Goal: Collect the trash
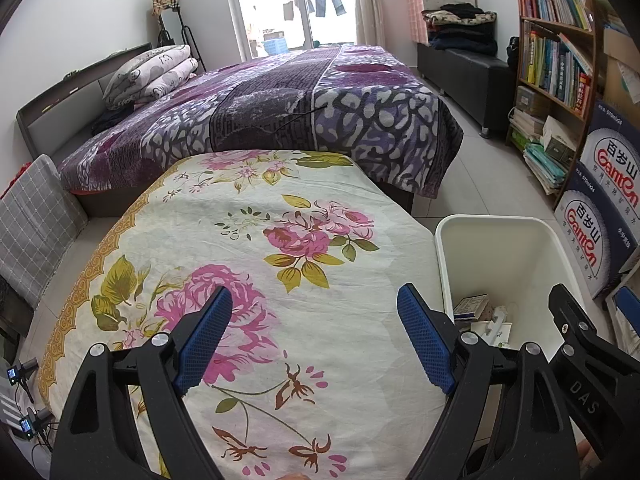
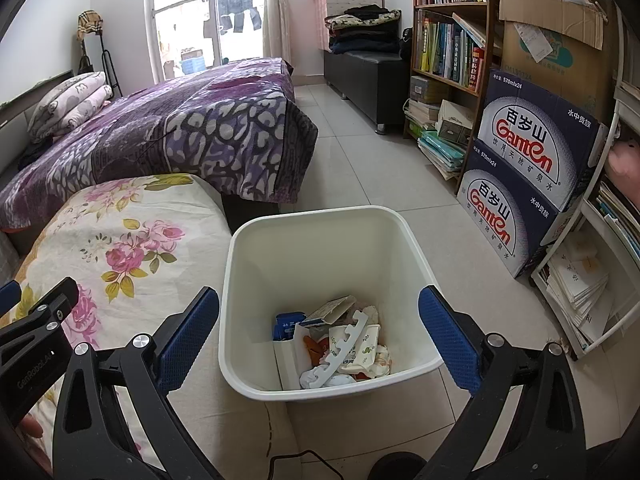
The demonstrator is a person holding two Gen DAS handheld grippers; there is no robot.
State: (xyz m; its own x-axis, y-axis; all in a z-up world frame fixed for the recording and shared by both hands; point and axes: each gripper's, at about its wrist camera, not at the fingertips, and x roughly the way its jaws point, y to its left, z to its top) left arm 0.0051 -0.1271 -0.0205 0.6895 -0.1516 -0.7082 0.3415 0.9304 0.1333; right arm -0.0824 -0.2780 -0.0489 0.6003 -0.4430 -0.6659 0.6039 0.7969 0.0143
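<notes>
Left wrist view: the left gripper (image 1: 312,344) hangs released, holding nothing, over a floral-cloth counter (image 1: 256,240) showing no trash; the white plastic bin (image 1: 496,248) stands just right of it.

Right wrist view: the right gripper (image 2: 320,344), spread and unloaded, hovers above the bin (image 2: 320,216), where paper and packaging scraps (image 2: 340,340) already lie. Collecting looks essentially finished.

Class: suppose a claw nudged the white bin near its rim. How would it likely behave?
The white bin is probably light: its thin plastic walls hold only a shallow layer of paper scraps. On the smooth floor tiles it would likely slide. Tall and narrowing downward, it could tip.
</notes>
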